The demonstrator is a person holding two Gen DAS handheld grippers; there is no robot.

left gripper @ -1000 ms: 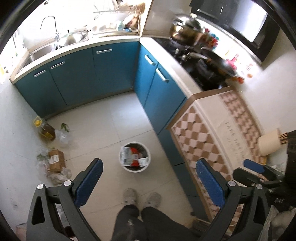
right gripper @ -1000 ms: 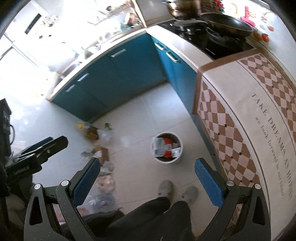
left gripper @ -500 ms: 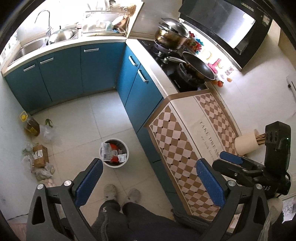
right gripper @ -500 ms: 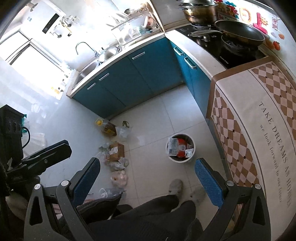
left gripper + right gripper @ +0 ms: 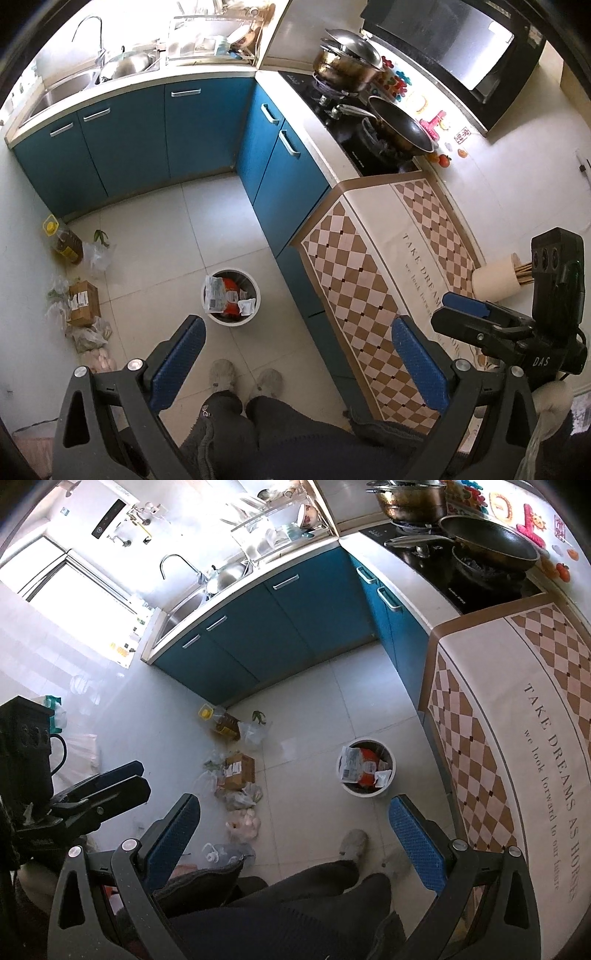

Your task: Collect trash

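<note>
A white trash bin (image 5: 231, 297) stands on the tiled floor, filled with wrappers and a red item; it also shows in the right wrist view (image 5: 365, 771). My left gripper (image 5: 297, 354) is open and empty, held high above the floor. My right gripper (image 5: 295, 834) is open and empty, also high up. Loose trash lies by the left wall: a cardboard box (image 5: 239, 771), plastic bags (image 5: 242, 799), a pink bag (image 5: 243, 823) and an oil bottle (image 5: 64, 242). The right gripper also shows at the right of the left wrist view (image 5: 491, 321).
Blue cabinets (image 5: 207, 129) line the back and right. A checkered cloth (image 5: 388, 280) covers the right counter, beside a stove with a wok (image 5: 400, 127) and a pot (image 5: 347, 62). A chopstick holder (image 5: 496, 277) stands on the counter. The person's legs and shoes (image 5: 243, 380) are below.
Both grippers have risen and tilted back, so the bin and floor look smaller and farther, and more of the counter, stove and window shows. Both jaws stay open.
</note>
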